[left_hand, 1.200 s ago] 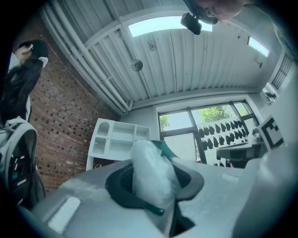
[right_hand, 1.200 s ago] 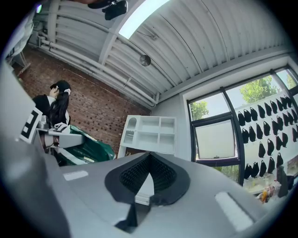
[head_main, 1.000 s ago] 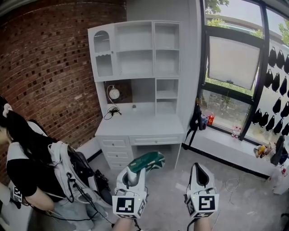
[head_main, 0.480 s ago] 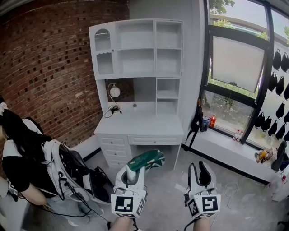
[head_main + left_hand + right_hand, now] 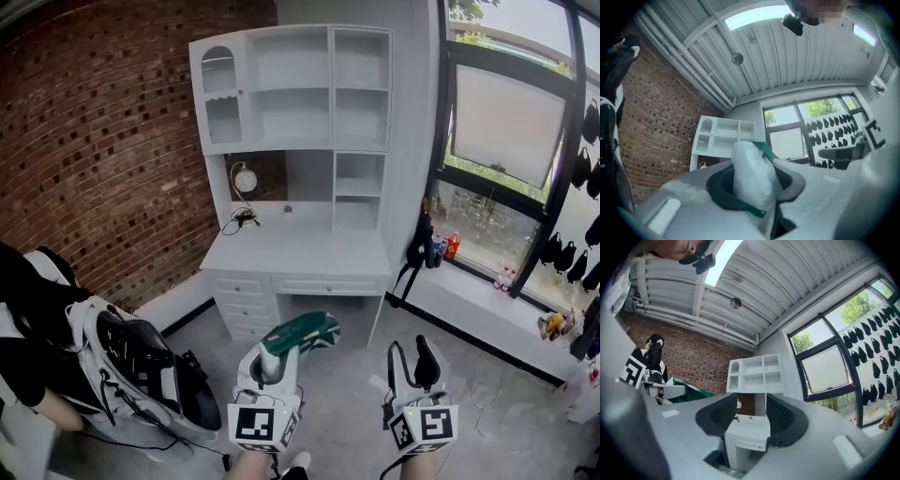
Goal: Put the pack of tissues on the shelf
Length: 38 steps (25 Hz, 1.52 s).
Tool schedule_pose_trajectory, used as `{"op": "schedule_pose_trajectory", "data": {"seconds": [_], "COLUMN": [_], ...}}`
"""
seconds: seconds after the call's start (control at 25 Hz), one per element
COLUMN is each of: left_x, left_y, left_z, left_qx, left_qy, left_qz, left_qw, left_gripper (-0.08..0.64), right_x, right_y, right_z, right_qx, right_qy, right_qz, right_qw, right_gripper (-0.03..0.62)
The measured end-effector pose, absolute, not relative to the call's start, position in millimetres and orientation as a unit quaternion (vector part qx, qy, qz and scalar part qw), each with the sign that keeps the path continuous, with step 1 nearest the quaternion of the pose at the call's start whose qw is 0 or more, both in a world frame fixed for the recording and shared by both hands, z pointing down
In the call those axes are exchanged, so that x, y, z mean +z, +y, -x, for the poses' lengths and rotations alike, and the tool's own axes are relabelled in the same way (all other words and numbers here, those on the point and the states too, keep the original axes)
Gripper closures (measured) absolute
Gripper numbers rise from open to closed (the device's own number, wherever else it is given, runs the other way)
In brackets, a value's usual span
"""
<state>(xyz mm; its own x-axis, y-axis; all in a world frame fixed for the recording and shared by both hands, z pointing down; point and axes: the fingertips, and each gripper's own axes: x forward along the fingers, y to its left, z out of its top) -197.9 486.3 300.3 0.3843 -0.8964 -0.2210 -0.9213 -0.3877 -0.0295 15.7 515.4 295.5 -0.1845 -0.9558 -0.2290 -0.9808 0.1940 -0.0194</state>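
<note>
Short of the white shelf unit (image 5: 291, 94), with open floor between, the carry step appears to be in hand. The left tool (image 5: 273, 364) is clamped on the green-and-white pack of tissues (image 5: 302, 333), held low and aimed toward the unit. The right tool (image 5: 415, 364), level alongside and just as far from the unit, is opening its jaws with nothing between them. The next move likely calls for closing in on the unit and raising the pack to an open compartment above its surface (image 5: 295, 255).
</note>
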Motion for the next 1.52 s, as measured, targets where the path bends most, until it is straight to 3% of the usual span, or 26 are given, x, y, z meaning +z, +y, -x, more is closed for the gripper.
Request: {"op": "schedule_pose_trajectory", "data": {"seconds": [0.96,1.52], "left_x": [304.4,311.4], "left_y": [294.5,220.4], "left_z": [242.2,199.9], "left_qx": [0.108,0.102], "left_qy": [0.512,0.534], "left_qz": [0.849,0.837], "left_qw": [0.068,0.052], "left_gripper": [0.446,0.446], "right_x": [294.7,301.5], "right_y": [347.0,260.3], "right_z": [24.6,-21.8], "right_qx": [0.091,0.077], "right_qy": [0.732,0.75], "right_qz": [0.668,0.652], "right_qw": [0.095,0.081], "right_gripper": [0.403,0.402]}}
